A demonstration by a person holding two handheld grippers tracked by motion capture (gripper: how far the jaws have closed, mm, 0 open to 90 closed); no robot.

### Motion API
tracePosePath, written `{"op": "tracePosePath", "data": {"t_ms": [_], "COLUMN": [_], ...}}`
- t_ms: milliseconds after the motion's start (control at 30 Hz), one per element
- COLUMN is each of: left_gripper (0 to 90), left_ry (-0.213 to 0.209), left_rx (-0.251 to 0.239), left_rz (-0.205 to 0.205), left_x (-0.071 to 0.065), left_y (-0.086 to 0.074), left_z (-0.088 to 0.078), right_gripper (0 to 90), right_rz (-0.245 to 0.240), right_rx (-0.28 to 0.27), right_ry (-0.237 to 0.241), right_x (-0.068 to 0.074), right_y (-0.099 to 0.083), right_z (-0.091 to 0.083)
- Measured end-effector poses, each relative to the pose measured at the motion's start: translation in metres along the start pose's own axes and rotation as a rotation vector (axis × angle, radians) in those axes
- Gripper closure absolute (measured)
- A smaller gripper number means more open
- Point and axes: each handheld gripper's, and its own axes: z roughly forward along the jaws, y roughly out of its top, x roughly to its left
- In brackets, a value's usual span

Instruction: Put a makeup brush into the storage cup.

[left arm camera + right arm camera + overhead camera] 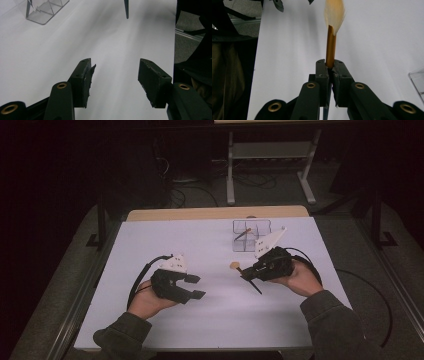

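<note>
**Right gripper holds a brush over the white desk**

Dark surroundings frame a white-topped desk [150, 245] with a pale wooden strip along its far edge; beyond it stand the grey legs of a metal stand [270, 165] and some loose cables on the floor.

On the far right part of the desk sits a clear plastic organizer [251, 235] divided into small compartments, with a thin dark stick leaning in one of them.

At the right, the right gripper [331, 72] is held in a hand [300, 279] just in front of the organizer. Its jaws are clenched on a brush [331, 50]: the golden-brown ferrule rises straight from between the pads, and the pale, fanned bristles point away over the desk. From above, the brush's dark handle trails out behind the jaws toward the person, and the tuft hangs just above or on the desk; which one is unclear.

At the left, the left gripper [115, 75] is held low over bare desk, well apart from the brush, jaws released and spread wide with nothing between them.
</note>
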Motion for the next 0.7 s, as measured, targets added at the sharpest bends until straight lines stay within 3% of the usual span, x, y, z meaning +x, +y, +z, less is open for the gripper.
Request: {"op": "tracePosePath", "data": {"t_ms": [367, 700], "left_gripper": [41.6, 39.1], "left_ry": [0.01, 0.026], "left_rx": [-0.006, -0.015], "left_rz": [0.003, -0.003], "left_x": [0.002, 0.001], "left_y": [-0.009, -0.017], "left_z": [-0.001, 0.0], "right_gripper": [82.9, 82.9], "right_rz": [0.023, 0.074], "right_rx": [-0.013, -0.027], "right_ry": [-0.014, -0.031], "right_x": [-0.011, -0.025], "right_y": [-0.001, -0.002], "right_z": [-0.006, -0.015]}}
